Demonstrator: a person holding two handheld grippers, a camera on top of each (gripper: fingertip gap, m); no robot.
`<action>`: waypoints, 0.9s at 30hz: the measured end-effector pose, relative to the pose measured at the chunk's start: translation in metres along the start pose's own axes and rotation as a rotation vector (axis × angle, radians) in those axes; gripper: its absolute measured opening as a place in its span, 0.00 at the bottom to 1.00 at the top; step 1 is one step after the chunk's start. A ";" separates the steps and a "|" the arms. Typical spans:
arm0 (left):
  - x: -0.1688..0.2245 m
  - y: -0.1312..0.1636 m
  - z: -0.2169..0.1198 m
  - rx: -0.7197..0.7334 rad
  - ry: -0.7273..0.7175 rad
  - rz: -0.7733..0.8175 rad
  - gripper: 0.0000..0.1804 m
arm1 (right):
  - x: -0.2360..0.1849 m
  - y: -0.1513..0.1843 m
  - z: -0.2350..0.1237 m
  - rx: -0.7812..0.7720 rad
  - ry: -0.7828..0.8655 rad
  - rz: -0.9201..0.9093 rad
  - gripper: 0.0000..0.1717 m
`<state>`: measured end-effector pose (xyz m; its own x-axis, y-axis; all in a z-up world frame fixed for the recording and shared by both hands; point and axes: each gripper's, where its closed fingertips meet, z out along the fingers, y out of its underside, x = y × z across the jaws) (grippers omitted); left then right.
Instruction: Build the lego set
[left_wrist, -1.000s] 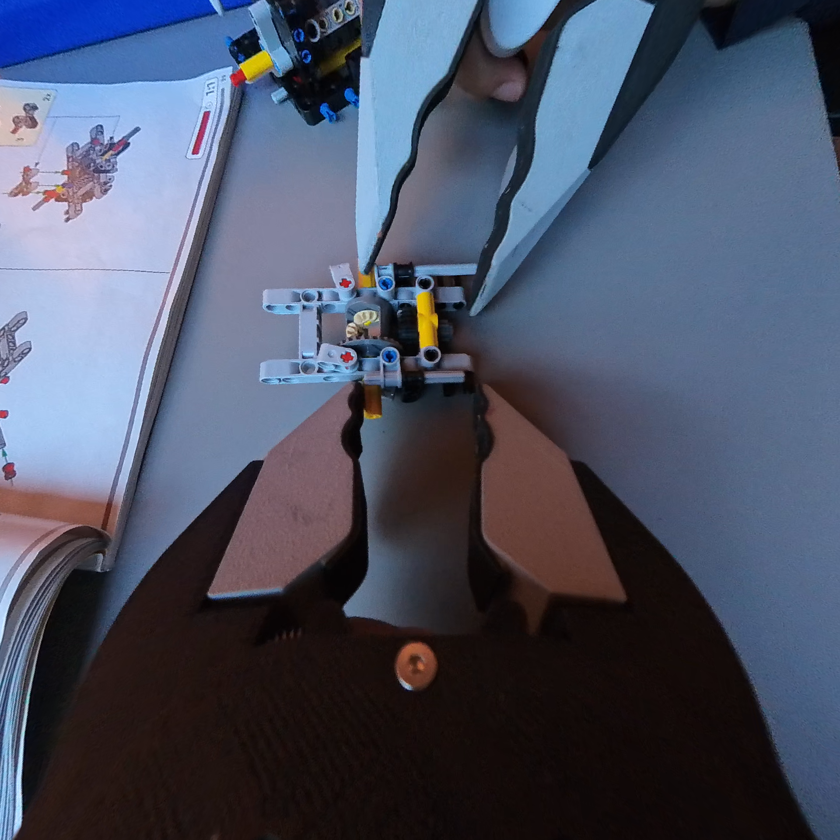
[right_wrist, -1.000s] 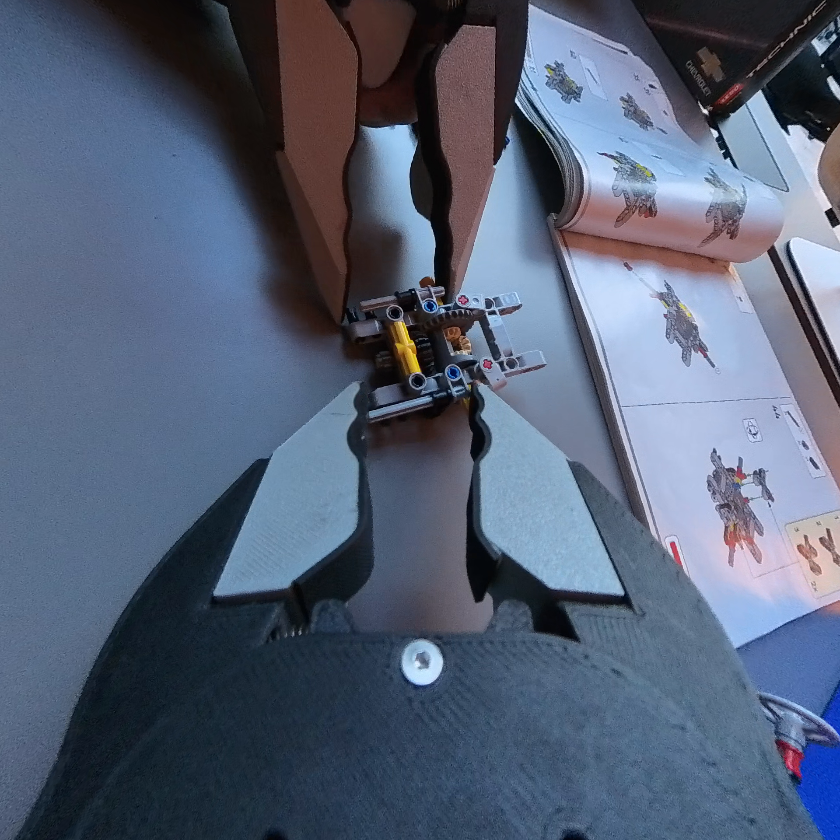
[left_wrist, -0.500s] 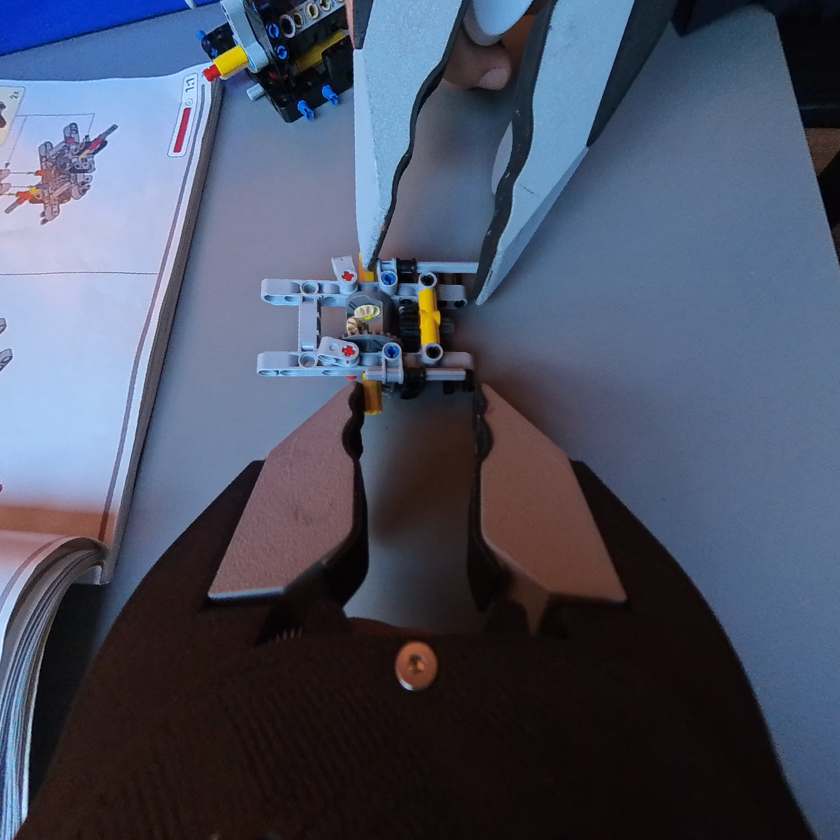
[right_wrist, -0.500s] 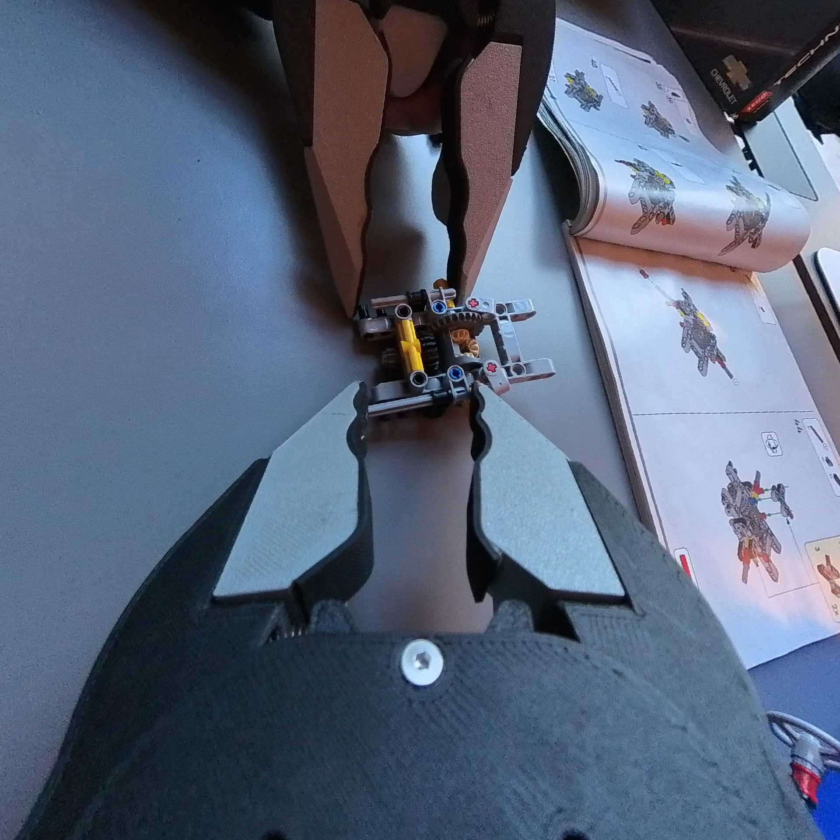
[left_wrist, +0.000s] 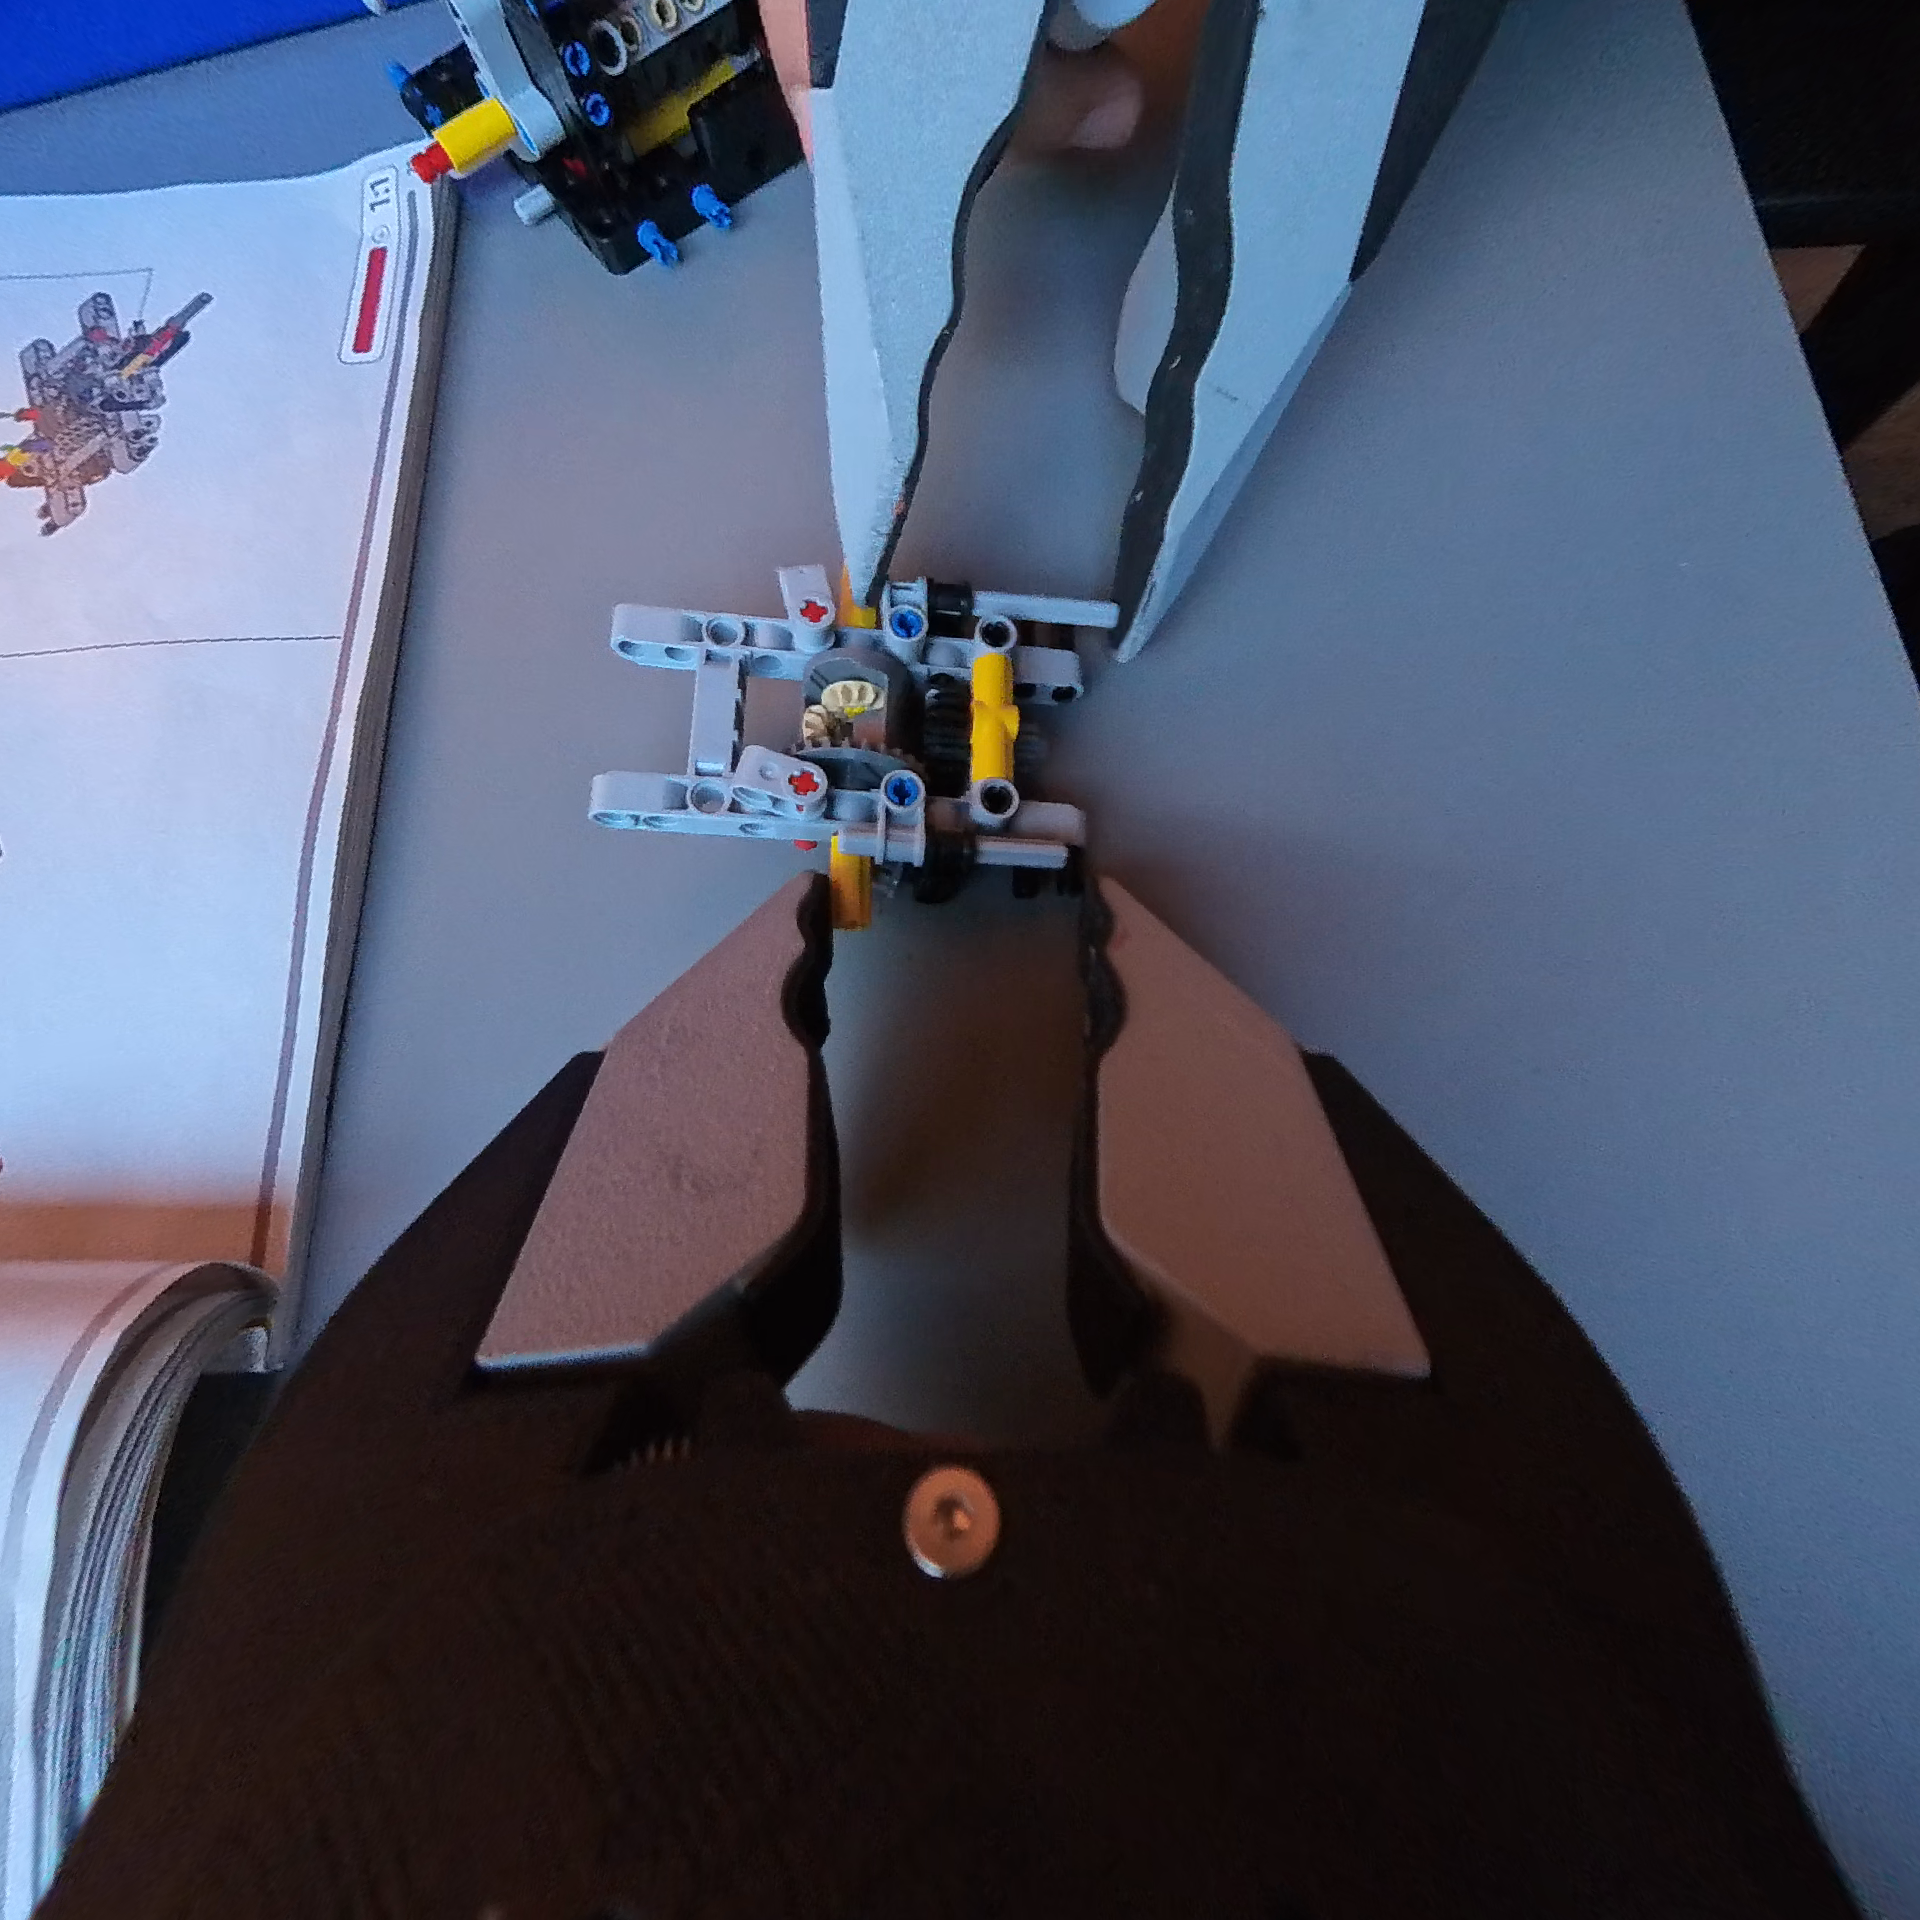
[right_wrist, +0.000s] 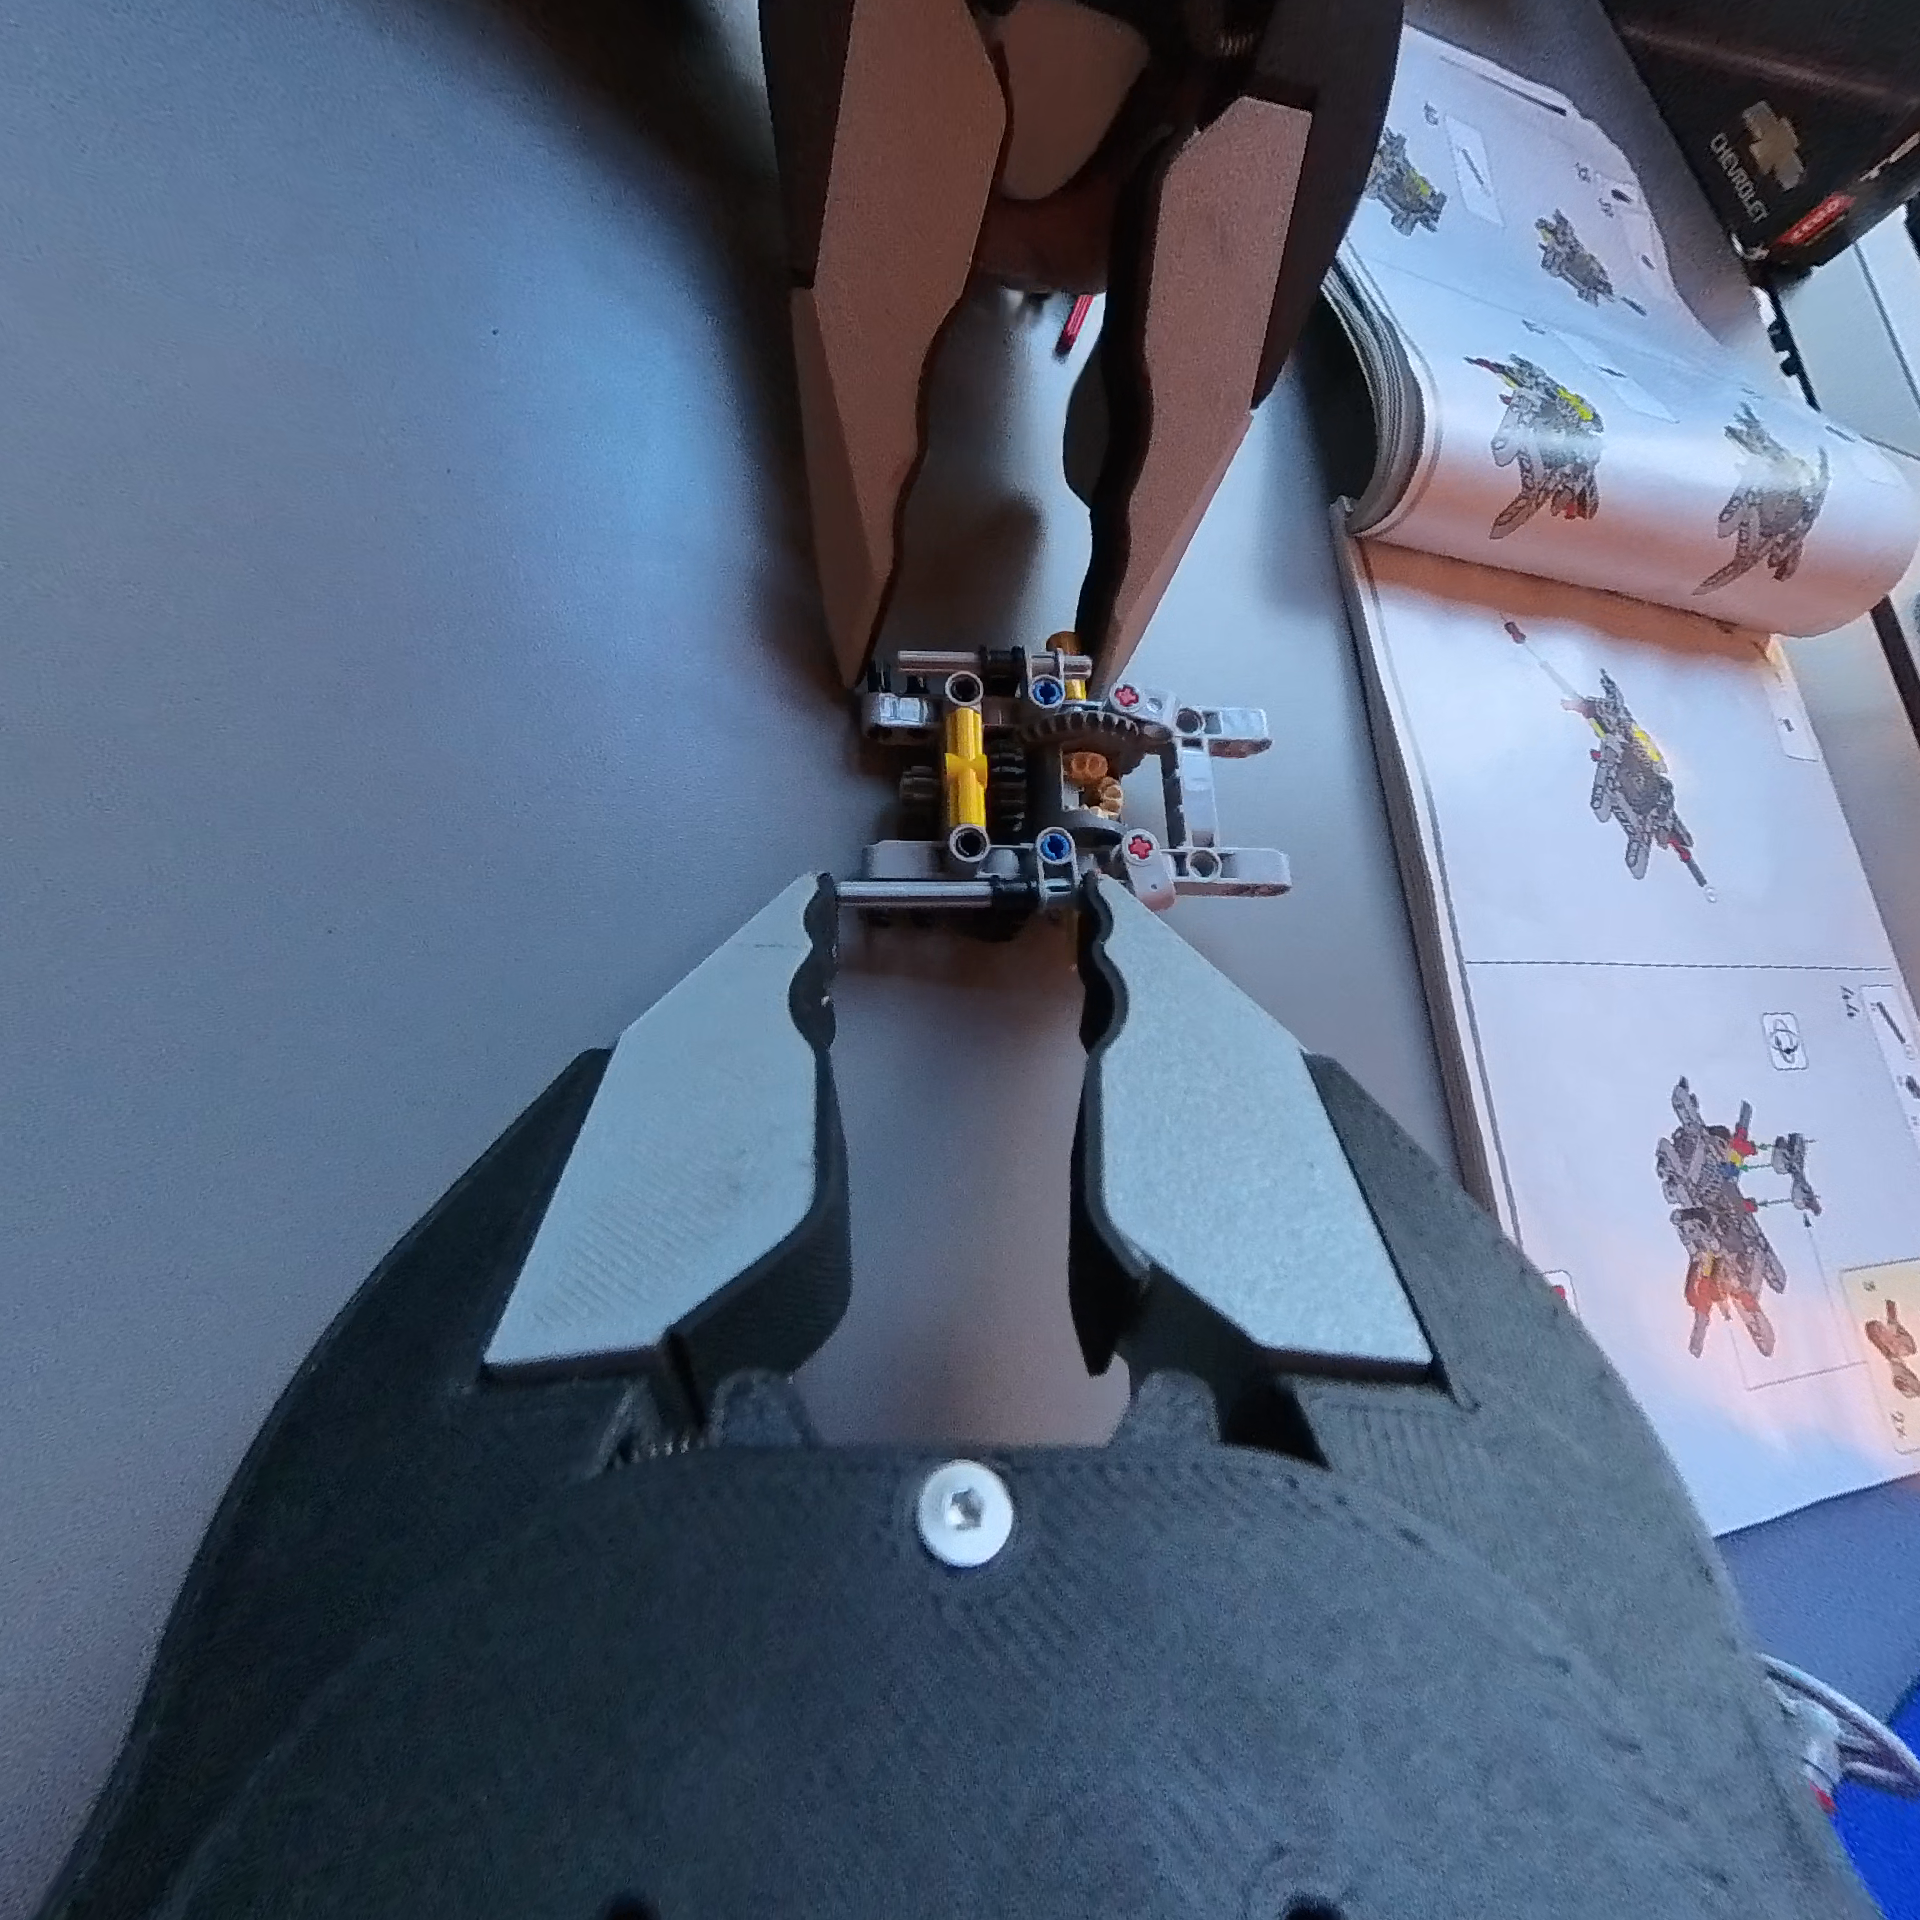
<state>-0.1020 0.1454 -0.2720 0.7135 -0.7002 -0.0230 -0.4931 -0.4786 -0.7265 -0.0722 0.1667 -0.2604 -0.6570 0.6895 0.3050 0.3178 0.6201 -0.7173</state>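
An open instruction booklet (left_wrist: 187, 727) lies just left of the toy gear frame (left_wrist: 842, 727), with a black toy model (left_wrist: 644, 114) beyond it and a dark box (right_wrist: 1787, 125) past the booklet's curled pages. Nothing else crowds the frame. The grey table (left_wrist: 1455, 831) is bare on the frame's other side, out to its edge near the right of the left wrist view.

The 2 claws face each other, tips low at the tabletop. The left gripper (left_wrist: 951, 894) is partly open, its pads against a yellow pin and the end of the frame's near side. The right gripper (right_wrist: 956, 894) is likewise partly open, clamped across the grey rod on the opposite side.
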 end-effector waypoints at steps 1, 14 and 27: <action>0.000 0.000 0.000 0.000 0.004 -0.001 0.25 | 0.000 0.000 0.000 0.004 -0.004 0.006 0.26; 0.002 0.001 0.000 -0.006 0.036 -0.008 0.25 | -0.001 -0.004 0.006 0.043 -0.009 0.045 0.26; 0.002 0.002 -0.002 -0.003 0.066 0.013 0.25 | -0.003 -0.006 0.007 0.050 -0.030 0.013 0.26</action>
<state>-0.1026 0.1419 -0.2727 0.6729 -0.7396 0.0126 -0.5038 -0.4708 -0.7243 -0.0767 0.1586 -0.2611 -0.6737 0.6850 0.2772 0.2921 0.5914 -0.7516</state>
